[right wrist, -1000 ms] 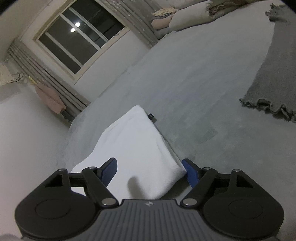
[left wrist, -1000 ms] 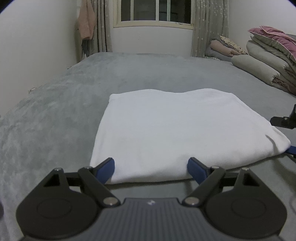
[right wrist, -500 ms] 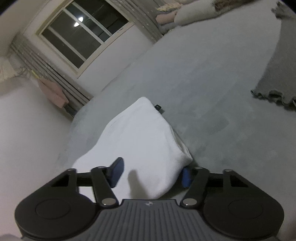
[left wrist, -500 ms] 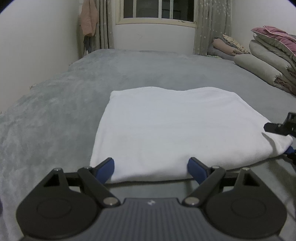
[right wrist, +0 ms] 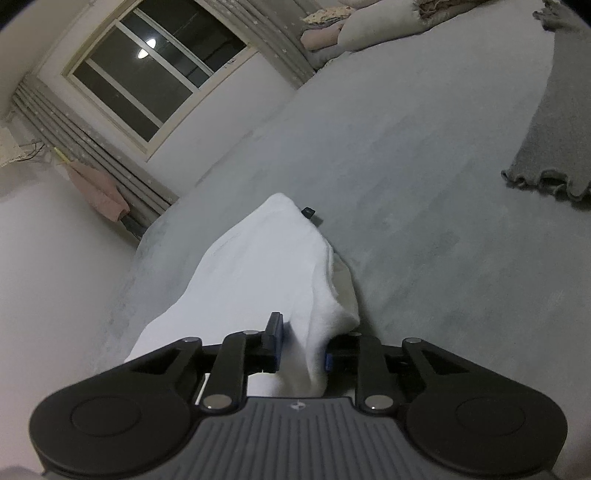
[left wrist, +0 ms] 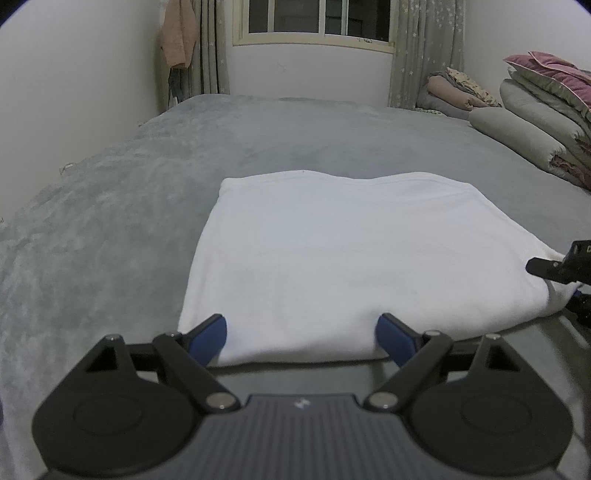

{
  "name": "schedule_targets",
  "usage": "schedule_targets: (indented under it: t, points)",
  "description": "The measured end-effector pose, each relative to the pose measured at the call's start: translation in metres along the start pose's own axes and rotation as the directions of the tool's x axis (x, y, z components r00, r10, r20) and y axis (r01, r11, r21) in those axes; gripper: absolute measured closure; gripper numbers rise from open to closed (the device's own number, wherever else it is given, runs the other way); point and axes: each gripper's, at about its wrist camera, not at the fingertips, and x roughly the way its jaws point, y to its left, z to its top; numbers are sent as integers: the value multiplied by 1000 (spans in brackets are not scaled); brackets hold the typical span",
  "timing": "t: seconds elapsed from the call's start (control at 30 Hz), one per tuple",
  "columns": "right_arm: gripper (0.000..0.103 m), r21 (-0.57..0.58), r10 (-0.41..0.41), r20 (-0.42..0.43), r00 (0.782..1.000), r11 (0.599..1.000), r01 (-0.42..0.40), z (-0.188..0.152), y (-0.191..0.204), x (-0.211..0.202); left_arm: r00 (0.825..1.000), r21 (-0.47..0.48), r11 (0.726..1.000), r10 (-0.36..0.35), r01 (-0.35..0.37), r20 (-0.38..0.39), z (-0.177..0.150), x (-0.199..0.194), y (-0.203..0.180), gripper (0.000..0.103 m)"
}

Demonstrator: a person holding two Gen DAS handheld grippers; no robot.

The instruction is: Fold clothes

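Right claw [right wrist: 301, 345] is clenched on the near right corner of the white garment [left wrist: 332, 266], a bunched wad of cloth pinched between its blue pads, while the left claw [left wrist: 301, 341] sits released, its two fingers spread wide at the garment's near edge with the cloth lying between them but not gripped. That garment lies on the grey bed [left wrist: 110, 206], already reduced to a compact rectangle with neat sides and a hemmed far edge, so the early folds look done. My judgement is that one more fold is under way: the right corner is secured, the left one has yet to be taken, and after that the near edge would need carrying over and the bundle smoothing flat. Off to the right on the bed lies a grey knitted piece with a ruffled hem [right wrist: 546, 147], unfolded and well apart from the white one, so it may be waiting its turn. Stacked quilts [left wrist: 535, 122] rest along the bed's far right side, below the curtained window [left wrist: 314, 18].
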Motion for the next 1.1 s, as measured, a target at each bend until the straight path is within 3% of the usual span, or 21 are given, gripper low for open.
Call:
schedule_targets:
  t: [0.37,0.53,0.87,1.0,1.1]
  points:
    - [81,-25,19,-33,999,999,-20,4,-2,-1,1000,6,1000,5,-5,4,-2,-1,-2,14]
    - [87,-28,39,-41,998,999,-40,5,-4,-1,1000,5,1000,4,-4,3,-3,-1,-3,14]
    - [89,-181,10,12,1000,984,-7,0,21,-9,1000,-18,1000,-22,21,-16,2,-3,4,15]
    - [90,-258,5,34,999,966,4,0,34,-13,998,-112,992,-64,61,-25,10,-10,25,15]
    - [90,-392,1,86,996,920,33,-8,55,-20,995,-220,972,-93,87,-19,17,-18,52,16]
